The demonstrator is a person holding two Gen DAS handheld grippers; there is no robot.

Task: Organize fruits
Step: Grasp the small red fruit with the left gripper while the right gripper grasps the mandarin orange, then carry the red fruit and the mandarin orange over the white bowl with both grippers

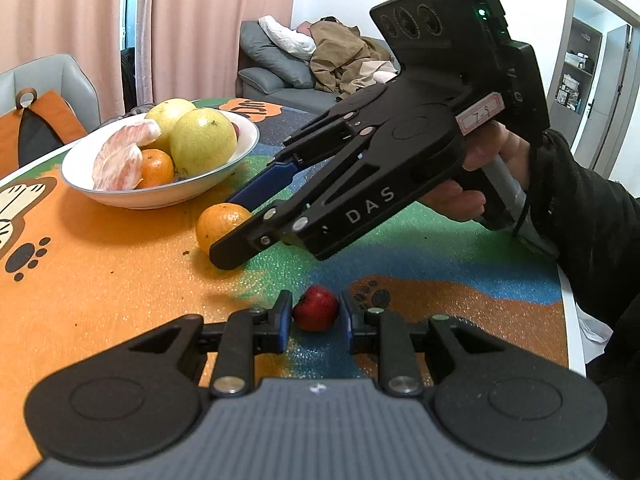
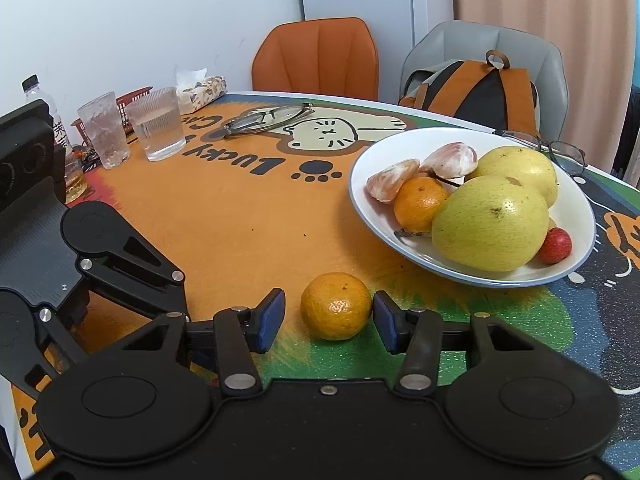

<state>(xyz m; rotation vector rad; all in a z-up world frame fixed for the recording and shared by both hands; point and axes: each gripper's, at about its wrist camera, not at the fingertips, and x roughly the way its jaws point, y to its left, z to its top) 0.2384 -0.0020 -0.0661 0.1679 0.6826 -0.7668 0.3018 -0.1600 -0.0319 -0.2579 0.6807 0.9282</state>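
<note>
**Two grippers on two loose fruits**

The left gripper (image 1: 316,318) is clamped on a small red fruit (image 1: 316,307), glossy and round, pinched between its blue pads on the mat (image 1: 120,272). The right gripper (image 2: 330,318) straddles a tangerine (image 2: 336,306), orange with a dimpled skin; its right pad touches the peel, while on the left side a gap seems to remain, though the angle makes that hard to judge. Seen from the left wrist, the right gripper's body reads "DAS", with a handwritten tag, possibly "7-9".

Ahead and to the right of the right gripper stands a white bowl (image 2: 576,200). In it lie two yellow-green pomelos (image 2: 490,224), peeled pink segments (image 2: 390,186), another tangerine and a second red fruit (image 2: 556,245). The mat shows a cartoon cat, paw prints and the word "LUCKY", upside down from here. Farther ahead to the left lie glasses (image 2: 268,118) and two tumblers (image 2: 158,124).
</note>
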